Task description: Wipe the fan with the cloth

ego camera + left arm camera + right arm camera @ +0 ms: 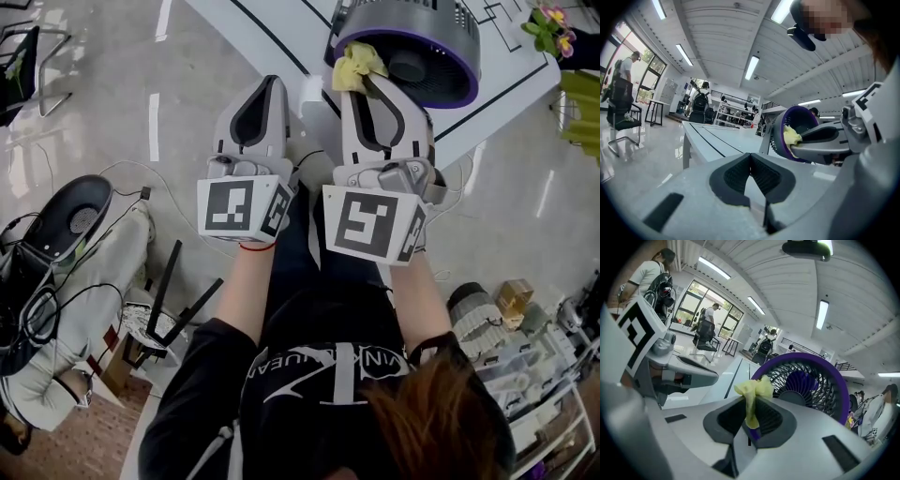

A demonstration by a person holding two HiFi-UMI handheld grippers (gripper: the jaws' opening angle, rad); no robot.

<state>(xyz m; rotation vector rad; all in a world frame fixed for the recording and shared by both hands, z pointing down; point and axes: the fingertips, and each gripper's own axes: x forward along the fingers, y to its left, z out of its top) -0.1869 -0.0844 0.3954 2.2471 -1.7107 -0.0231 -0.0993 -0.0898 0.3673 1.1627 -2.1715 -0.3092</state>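
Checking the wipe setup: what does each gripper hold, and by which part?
The right gripper pinches the yellow cloth by one end; the left gripper is shut, holding nothing.

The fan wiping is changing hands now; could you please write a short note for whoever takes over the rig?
Left tongs: shut, empty, short of the fan.
Right tongs: shut on the yellow cloth, which bunches past the tips.
Fan: on the white table near its corner; cloth at its purple rim, contact unclear.
Done: cloth gripped and at the fan; how much is wiped cannot be told.
To do: wipe rim and grille.
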